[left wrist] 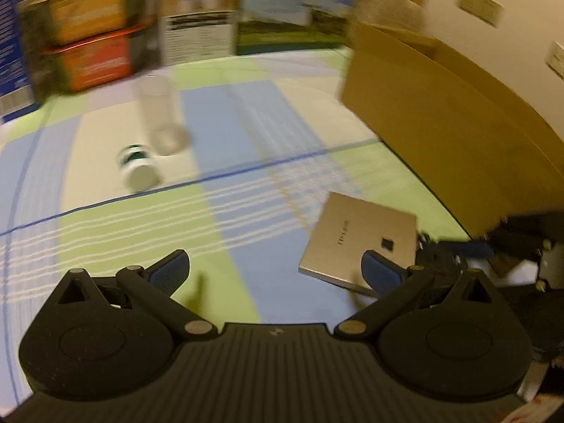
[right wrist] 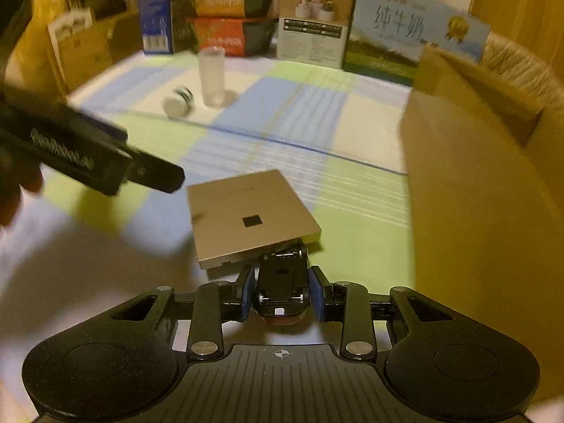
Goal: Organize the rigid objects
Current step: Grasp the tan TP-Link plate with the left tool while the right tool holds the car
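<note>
On the checkered bench (right wrist: 352, 130), right tongs (right wrist: 282, 294) grip a toy car (right wrist: 282, 278), left tongs (left wrist: 275, 271) open; glass (right wrist: 211, 77), jar (right wrist: 179, 102), flat box (right wrist: 246, 211) not yet sorted.

Black claw (right wrist: 282, 294), 2 blue pads (right wrist: 247, 290)

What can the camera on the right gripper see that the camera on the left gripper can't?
Only the right wrist view shows the toy car pinched in the right gripper, and a blue carton at the back.

Only the left wrist view shows the left gripper from behind, open and empty.

Both show the flat gold box, the clear glass, the small green-and-white jar on its side and the cardboard box.
</note>
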A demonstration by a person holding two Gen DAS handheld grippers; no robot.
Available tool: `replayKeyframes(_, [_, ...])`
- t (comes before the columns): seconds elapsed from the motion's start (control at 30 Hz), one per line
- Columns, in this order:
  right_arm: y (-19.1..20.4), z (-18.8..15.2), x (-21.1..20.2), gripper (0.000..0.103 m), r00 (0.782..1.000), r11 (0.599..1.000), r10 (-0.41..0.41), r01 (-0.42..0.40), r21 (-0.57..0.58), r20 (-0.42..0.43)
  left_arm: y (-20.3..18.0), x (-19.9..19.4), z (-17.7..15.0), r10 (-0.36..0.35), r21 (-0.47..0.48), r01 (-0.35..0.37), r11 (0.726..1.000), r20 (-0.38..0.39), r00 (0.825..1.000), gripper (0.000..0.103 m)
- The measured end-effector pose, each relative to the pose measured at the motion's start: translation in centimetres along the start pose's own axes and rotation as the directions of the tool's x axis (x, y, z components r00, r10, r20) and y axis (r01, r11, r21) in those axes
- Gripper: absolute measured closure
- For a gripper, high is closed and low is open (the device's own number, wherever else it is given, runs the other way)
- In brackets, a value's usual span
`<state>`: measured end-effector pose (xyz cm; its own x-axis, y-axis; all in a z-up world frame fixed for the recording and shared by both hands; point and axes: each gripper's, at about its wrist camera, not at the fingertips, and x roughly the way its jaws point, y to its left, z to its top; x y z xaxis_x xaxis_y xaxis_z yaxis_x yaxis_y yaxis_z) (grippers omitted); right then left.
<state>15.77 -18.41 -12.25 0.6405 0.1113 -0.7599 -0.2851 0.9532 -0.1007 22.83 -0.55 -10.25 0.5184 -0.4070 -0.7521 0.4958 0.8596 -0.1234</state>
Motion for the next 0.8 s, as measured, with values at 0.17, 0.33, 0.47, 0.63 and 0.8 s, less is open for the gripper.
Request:
replayKeyframes(0.17, [0.2,-0.4,0.2,0.073,1.0,0.999,0.03,-0.03,-0.03,0.005,-2.0,0.9,-0.3,-0.062,0.082,0.063,0.995,-0.022,0.998,0.001])
replayKeyframes(0.33, [0.3,-0.7,0.2,0.073,1.0,0.999,-0.007,0.006,-0.052,-0.003,-2.9,1.8,-0.6,-0.108,0.114,0.112,0.987,-0.045,0.993,0.001])
replayKeyframes(0.47, [-0.3,-1.1,0.0,0.073,0.999,0.998,-0.037,0.036,-0.05,-0.01,-3.5,2.5,-0.3,-0.147,0.108,0.152,0.982,-0.052,0.988,0.001])
replayKeyframes(0.63, [-0.9,-1.9,-0.7,0.073,1.0,1.0,-0.029,0.029,-0.008,-0.01,-5.0,3.5,0.4,-0.16,0.129,0.165,0.978,-0.053,0.986,0.001])
replayKeyframes(0.8, [-1.2,-2.7,-1.4,0.073,1.0,0.999,-0.029,0.029,0.034,0.002,-6.4,4.9,0.3,-0.102,0.199,0.113,0.973,-0.065,0.993,0.001])
